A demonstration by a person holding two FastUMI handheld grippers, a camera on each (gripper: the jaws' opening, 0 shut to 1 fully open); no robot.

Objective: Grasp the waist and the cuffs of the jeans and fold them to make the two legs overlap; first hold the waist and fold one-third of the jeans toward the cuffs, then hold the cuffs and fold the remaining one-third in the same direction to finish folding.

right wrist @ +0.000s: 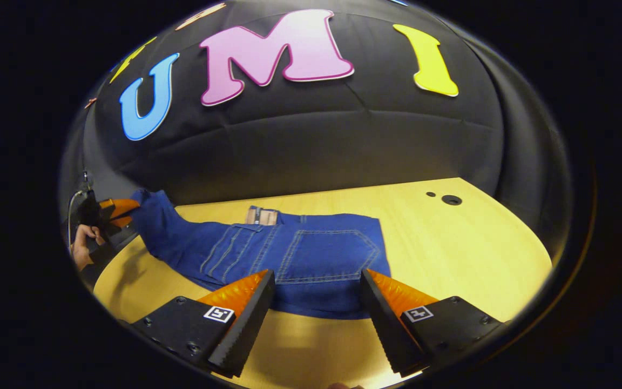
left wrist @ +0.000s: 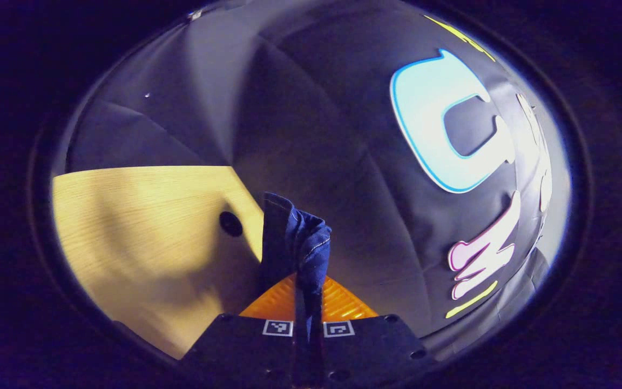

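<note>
Your left gripper [left wrist: 306, 302] has its jaws pressed together on a bunch of blue cloth, which looks like the cuff end of the jeans [right wrist: 289, 254]; in the right gripper view you can see that end lifted off the table [right wrist: 478, 243] at the far left, with a hand [right wrist: 81, 246] holding that gripper; your right gripper [right wrist: 316, 319] hangs with its jaws spread wide, just in front of the waist, touching nothing; the rest of the jeans lie flat on the table, back pocket up, the legs running off to the left; here is what could go wrong: if you pull the cuff end up more before the waist is held, the whole thing may slide or bunch; if the right jaws close too low, they may catch just the top layer, and the legs won't line up; the cuff cloth could also slip out, as only a small bit is pinched; count: one pair of jeans, two grippers, one table, two small dark holes [right wrist: 451, 200] in the table.
</note>
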